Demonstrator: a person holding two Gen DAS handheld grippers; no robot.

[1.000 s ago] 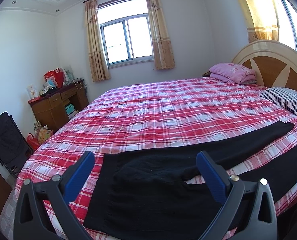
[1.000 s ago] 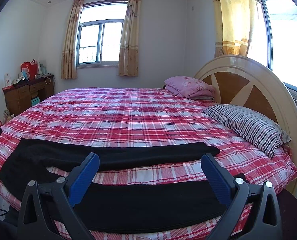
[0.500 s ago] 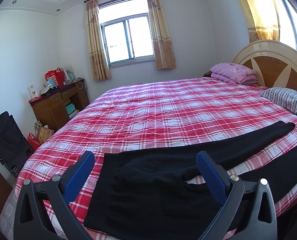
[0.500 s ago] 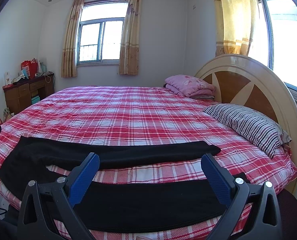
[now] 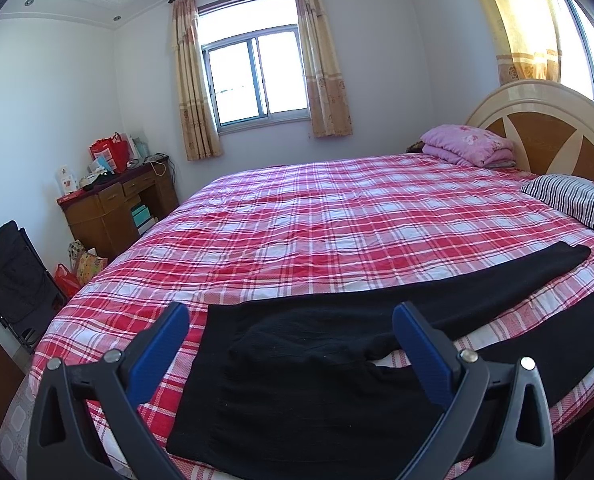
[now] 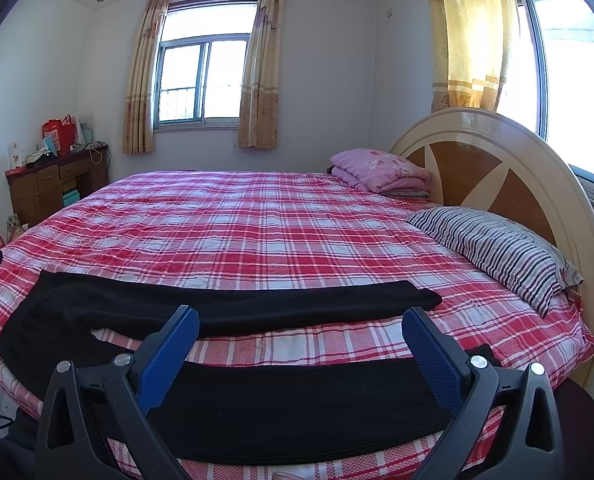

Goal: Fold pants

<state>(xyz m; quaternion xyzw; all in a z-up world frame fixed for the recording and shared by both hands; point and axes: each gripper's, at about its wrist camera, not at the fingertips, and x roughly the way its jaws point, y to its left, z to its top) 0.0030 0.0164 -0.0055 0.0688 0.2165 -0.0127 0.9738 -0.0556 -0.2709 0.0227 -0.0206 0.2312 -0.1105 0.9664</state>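
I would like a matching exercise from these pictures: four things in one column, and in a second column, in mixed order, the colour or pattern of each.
Things:
1. pants
2. bed cover
3. pillow
4. folded blanket

Colours or patterns:
A. pink with flowers
B. black
C. dark and light stripes
D. red and white checks

Pairs: 1-B, 2-D, 3-C, 4-A

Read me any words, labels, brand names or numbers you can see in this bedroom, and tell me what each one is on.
None can be read.
Red gift bag on the wooden desk: print too small and blurred.
White card on the desk: red marks, illegible.
Black pants, plaid bedspread, striped pillow: no text.
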